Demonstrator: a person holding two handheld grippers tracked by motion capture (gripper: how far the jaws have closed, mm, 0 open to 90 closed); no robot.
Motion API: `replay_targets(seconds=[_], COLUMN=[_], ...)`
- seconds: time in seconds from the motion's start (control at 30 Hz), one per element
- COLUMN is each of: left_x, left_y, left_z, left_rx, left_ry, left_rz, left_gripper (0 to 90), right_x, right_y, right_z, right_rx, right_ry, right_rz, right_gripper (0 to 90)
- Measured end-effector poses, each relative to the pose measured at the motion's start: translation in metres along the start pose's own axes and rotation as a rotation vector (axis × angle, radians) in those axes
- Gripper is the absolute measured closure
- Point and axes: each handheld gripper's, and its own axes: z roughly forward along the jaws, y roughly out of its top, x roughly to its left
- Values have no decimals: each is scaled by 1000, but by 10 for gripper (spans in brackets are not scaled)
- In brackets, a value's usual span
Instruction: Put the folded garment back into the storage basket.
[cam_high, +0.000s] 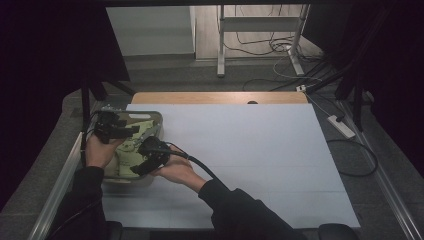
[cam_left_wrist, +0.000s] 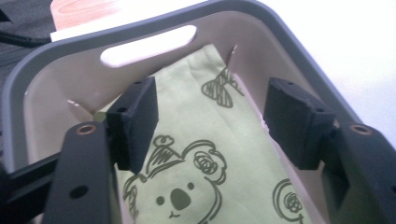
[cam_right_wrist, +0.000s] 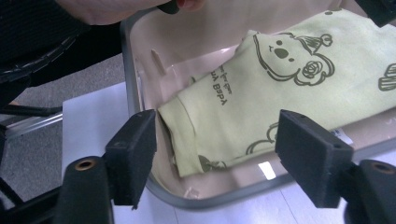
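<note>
Lying folded flat inside the shallow beige plastic bin with a grey rim (cam_high: 156, 116), at the left edge of the white worktop (cam_high: 260, 155), is a pale green cloth printed with koala drawings (cam_right_wrist: 280, 88). Both the left tongs (cam_left_wrist: 210, 126) and the right tongs (cam_right_wrist: 215, 158) hover just above that bin, jaws apart, gripping nothing.

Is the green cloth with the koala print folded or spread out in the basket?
Folded. The green cloth lies flat inside the basket, with a doubled edge showing at its near corner.
</note>
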Motion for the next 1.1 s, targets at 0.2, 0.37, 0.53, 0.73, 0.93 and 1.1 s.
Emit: replay_targets(seconds=[0.2,0.37,0.53,0.73,0.93,1.1], left_x=[-6,-9,-10,-10,-15,-22], left_y=[0,-1,-4,-7,-8,-9], left_z=[0,0,0,2,-2,-6], left_rx=[-17,-23,-20,2,-21,-45], left_ry=[-8,-19,-36,-25,-51,-52], left_rz=[4,5,-5,-12,-15,8], left_gripper=[276,201,142,83,48,21], right_x=[-3,-5,-7,-10,-15,-20], right_y=[-3,-5,-6,-9,-13,-20], right_z=[-6,-11,-15,-20,-27,-35], right_rx=[7,6,14,27,32,48], right_ry=[-7,-4,3,14,25,6], right_rz=[-18,-17,1,18,11,5], right_gripper=[249,213,158,108,89,69])
